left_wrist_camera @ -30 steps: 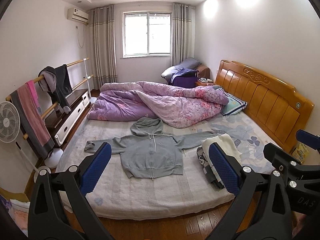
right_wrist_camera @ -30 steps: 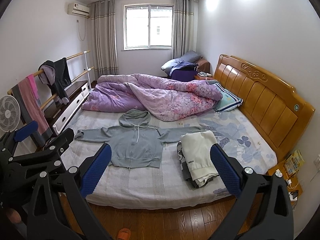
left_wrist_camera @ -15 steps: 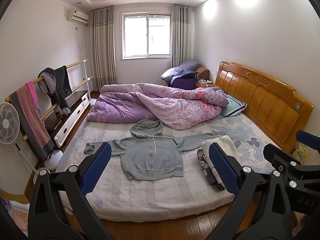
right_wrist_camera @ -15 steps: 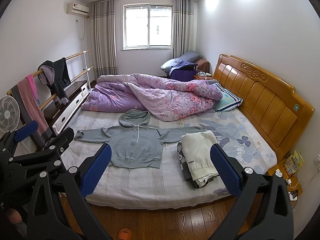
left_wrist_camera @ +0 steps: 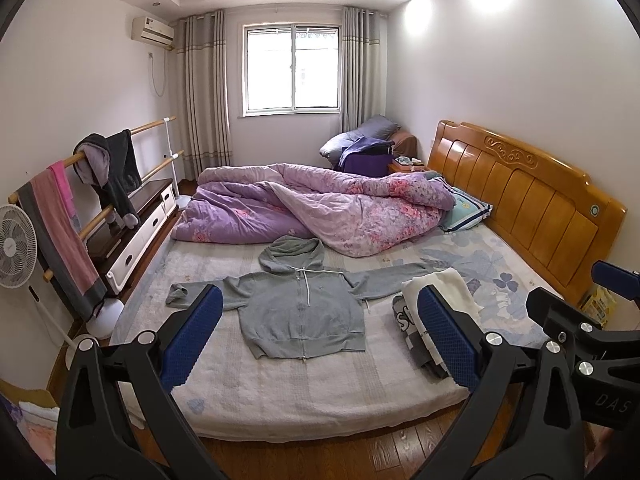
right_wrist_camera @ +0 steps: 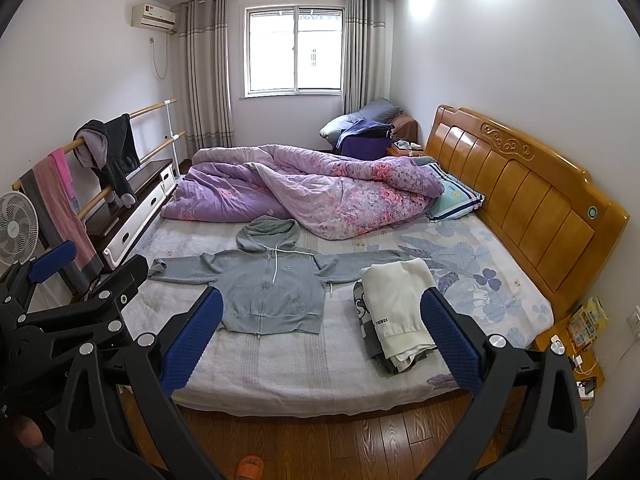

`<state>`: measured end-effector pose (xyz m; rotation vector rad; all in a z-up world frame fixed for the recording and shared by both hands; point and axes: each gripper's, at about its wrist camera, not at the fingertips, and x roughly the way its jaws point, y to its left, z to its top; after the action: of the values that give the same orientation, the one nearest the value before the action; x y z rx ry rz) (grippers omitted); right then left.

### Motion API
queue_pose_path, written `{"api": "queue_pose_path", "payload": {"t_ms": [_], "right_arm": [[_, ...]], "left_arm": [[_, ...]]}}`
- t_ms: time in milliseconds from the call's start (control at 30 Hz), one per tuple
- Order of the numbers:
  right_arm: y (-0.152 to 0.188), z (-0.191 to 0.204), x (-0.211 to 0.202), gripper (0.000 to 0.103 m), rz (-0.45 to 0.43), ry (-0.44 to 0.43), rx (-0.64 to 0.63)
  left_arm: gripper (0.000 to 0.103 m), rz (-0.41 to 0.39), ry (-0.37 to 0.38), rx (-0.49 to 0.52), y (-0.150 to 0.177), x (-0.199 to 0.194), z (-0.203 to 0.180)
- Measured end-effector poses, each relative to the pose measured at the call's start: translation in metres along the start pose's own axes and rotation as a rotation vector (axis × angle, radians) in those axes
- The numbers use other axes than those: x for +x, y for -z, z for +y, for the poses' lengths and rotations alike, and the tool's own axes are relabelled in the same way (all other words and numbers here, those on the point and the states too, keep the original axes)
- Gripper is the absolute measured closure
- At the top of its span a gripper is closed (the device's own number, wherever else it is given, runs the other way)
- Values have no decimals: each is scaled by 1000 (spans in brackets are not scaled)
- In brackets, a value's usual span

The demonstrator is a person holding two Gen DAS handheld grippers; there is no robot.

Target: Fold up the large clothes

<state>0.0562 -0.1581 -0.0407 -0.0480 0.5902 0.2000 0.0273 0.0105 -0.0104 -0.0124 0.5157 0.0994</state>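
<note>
Grey hoodie (left_wrist_camera: 304, 312) flat on bed (left_wrist_camera: 320, 392); both grippers wide apart.

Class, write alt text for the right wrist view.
A grey hoodie lies spread flat, sleeves out, on a bed, with a pile of folded clothes beside it. The open right claw frames the scene, empty; a purple quilt lies bunched behind.

A grey zip-front hooded sweatshirt of soft knit (left_wrist_camera: 303, 312) (right_wrist_camera: 272, 292) lies flat, front up and zipped, on the bed. Its hood points to 12 o'clock, its hem to 6, and its sleeves spread to 9 and 3. White drawstrings trail down its chest. The right-hand cuff reaches a stack of folded clothes topped by a cream garment (left_wrist_camera: 436, 300) (right_wrist_camera: 400, 304) at 3 o'clock.
</note>
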Motion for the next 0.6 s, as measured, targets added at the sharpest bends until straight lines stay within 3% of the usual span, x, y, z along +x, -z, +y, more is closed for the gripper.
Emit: {"api": "queue_pose_path", "payload": {"t_ms": [600], "right_arm": [[5, -4, 0, 8, 0, 6, 6]], "left_arm": [[5, -10, -6, 2, 3, 0, -6]]}}
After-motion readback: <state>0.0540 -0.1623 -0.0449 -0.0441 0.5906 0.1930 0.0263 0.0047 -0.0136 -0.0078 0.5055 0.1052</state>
